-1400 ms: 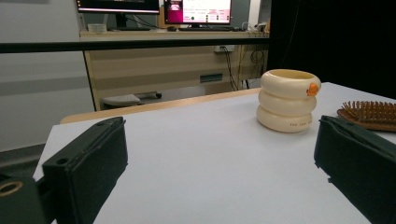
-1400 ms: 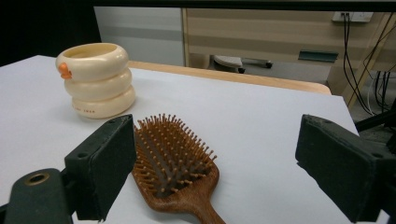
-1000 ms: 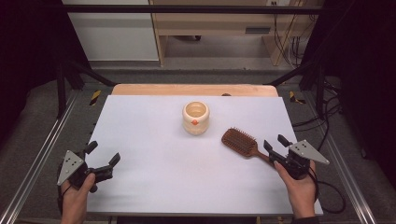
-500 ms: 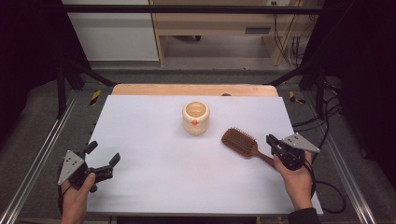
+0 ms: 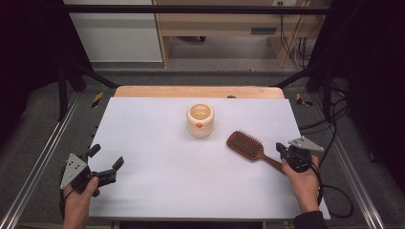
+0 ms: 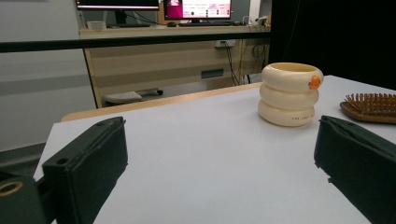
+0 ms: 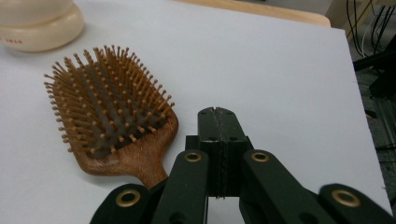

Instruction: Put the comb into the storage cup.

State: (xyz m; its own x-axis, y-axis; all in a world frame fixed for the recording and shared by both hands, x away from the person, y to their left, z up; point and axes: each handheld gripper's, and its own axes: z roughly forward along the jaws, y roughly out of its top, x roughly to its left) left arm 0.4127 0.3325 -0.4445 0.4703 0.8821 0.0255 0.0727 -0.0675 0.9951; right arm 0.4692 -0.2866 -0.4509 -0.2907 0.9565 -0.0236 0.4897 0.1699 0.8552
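Right gripper (image 7: 218, 114) sat just beside hairbrush (image 7: 109, 114) handle, jaws just closed, pressed together, nothing between. Left gripper (image 5: 106, 161) jaws spread wide at near left. Brush lay bristles up on white table (image 5: 157, 143). Farther off, cream ringed cup (image 6: 289, 93), orange badge; small red writing, maybe letters, too tiny to read.

1. The high view looks forward and down from above the person's side, taking in the whole table (image 5: 157, 186) from well off.
2. The left gripper view sits low near the table's near left, facing across it level toward the cup (image 6: 289, 94), with the brush (image 6: 371, 107) at its right edge.
3. The right gripper view looks down, close on the brush (image 7: 112, 116).
4. All three share cup (image 5: 200, 120) and brush (image 5: 244, 144).
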